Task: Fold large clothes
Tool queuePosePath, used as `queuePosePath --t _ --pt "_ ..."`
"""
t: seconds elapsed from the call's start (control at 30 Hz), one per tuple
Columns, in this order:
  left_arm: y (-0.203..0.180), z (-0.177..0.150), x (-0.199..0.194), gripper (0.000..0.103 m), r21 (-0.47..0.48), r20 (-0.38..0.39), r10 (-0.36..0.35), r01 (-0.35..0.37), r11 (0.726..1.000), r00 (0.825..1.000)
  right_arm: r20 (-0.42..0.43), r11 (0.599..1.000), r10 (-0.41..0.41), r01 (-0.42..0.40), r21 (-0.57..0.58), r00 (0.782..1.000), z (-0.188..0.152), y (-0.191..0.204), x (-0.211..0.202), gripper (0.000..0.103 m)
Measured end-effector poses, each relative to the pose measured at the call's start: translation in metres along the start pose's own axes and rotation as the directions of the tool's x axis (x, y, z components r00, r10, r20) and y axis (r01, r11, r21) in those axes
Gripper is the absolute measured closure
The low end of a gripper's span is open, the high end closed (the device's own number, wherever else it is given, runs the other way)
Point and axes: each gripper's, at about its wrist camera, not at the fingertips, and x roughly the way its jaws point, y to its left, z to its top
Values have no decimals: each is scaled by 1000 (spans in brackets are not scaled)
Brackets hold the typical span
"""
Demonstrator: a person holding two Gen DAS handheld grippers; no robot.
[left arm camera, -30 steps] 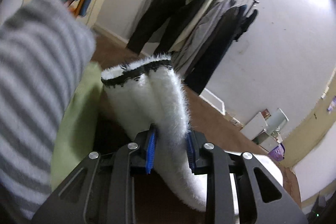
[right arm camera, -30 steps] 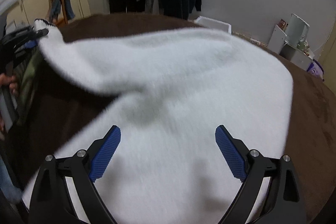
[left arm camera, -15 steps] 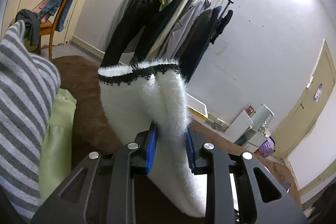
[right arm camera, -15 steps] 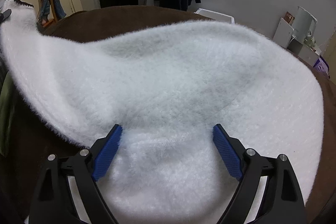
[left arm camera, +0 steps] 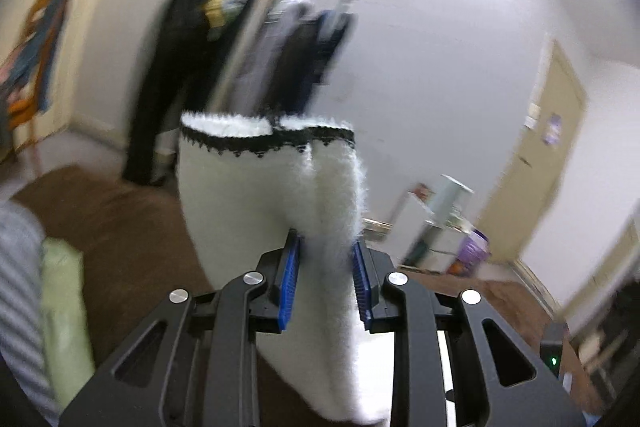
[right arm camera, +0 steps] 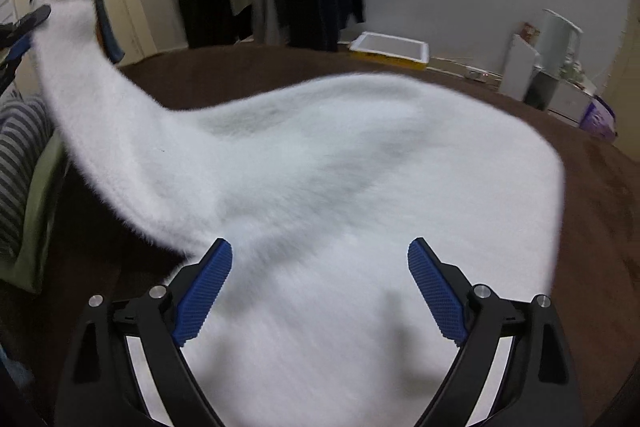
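Observation:
A fluffy white sweater (right arm camera: 360, 167) lies spread on the brown table (right arm camera: 592, 195). My left gripper (left arm camera: 326, 247) is shut on its sleeve (left arm camera: 256, 195), which ends in a black-trimmed cuff (left arm camera: 256, 143), and holds it high above the table. In the right wrist view the lifted sleeve (right arm camera: 92, 75) stretches up to the far left, where the left gripper's fingers (right arm camera: 36, 17) show. My right gripper (right arm camera: 320, 251) is open and empty, just above the sweater's body near its front.
A striped grey garment (right arm camera: 18, 155) and a pale green one (right arm camera: 44, 211) lie at the table's left side. A clothes rack (left arm camera: 248, 39) with dark garments stands behind. A white tray (right arm camera: 388, 47) and boxes (right arm camera: 556, 75) sit on the floor at the right.
My left gripper has lifted the sleeve higher and swung right, away from the striped garment. The right gripper has stayed open over the sweater's body.

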Motion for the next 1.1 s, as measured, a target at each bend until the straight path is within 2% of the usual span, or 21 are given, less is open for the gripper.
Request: queuePosePath --t 0.07,0.13,0.27,0.33,0.4,0.47,0.5,0.53,0.6,0.63,0.7,0.77,0.8,0.87,0.9,0.93,0.97,1.03,1.07,1.1 --pt "-29 8 3 76 79 -20 -77 78 994 997 5 999 -35 35 7 999 -7 -14 -17 14" --pt "-58 12 5 76 155 -51 -153 159 975 987 3 997 -72 72 23 997 -14 -33 -36 14" --pt "-115 12 4 76 275 -131 -288 314 909 949 9 990 -133 132 56 991 -27 -72 -69 14" --pt "-140 7 4 77 305 -184 -353 395 867 917 9 985 -159 158 68 987 -34 -89 -83 14" --pt "-162 -1 2 78 346 -251 -402 469 812 881 12 982 -169 168 91 985 -42 -105 -97 14" --pt "-186 -13 -2 86 397 -336 -448 556 731 829 18 976 -184 181 117 983 -48 -122 -112 13" --pt "-199 -20 -7 93 412 -389 -473 609 678 791 20 974 -196 192 123 980 -50 -128 -118 13" --pt "-206 -26 -11 93 422 -416 -480 632 650 772 22 970 -211 207 125 977 -53 -135 -126 13" --pt "-220 -40 -12 93 418 -506 -467 680 603 725 19 966 -227 223 128 974 -59 -142 -135 12" --pt "-226 -54 -9 93 424 -559 -434 694 583 706 13 965 -231 228 129 973 -61 -145 -137 12" --pt "-228 -83 -4 93 450 -631 -360 702 551 687 -6 966 -224 222 130 975 -70 -151 -137 12" --pt "-222 -105 2 91 450 -671 -302 696 559 677 -14 969 -203 203 140 979 -75 -152 -132 12" --pt "-219 -114 6 89 451 -681 -276 686 571 678 -17 972 -185 186 144 983 -77 -151 -129 12" --pt "-210 -127 21 88 438 -693 -226 648 623 685 -15 979 -145 145 142 989 -81 -144 -124 12" --pt "-204 -132 25 84 428 -697 -210 632 646 686 -11 983 -121 122 140 993 -81 -140 -120 12" --pt "-199 -133 30 74 423 -695 -199 616 664 691 -5 987 -84 84 139 996 -81 -133 -115 12" --pt "-195 -134 34 69 418 -687 -187 593 688 702 0 989 -54 54 138 999 -80 -131 -113 12" --pt "-187 -132 39 53 415 -667 -175 556 720 724 10 990 27 -28 138 1000 -78 -119 -102 12" --pt "-181 -129 42 50 417 -655 -168 537 734 737 17 989 57 -59 138 998 -75 -113 -99 12" --pt "-174 -126 45 43 422 -636 -154 508 751 756 29 984 102 -105 142 994 -73 -109 -93 12"
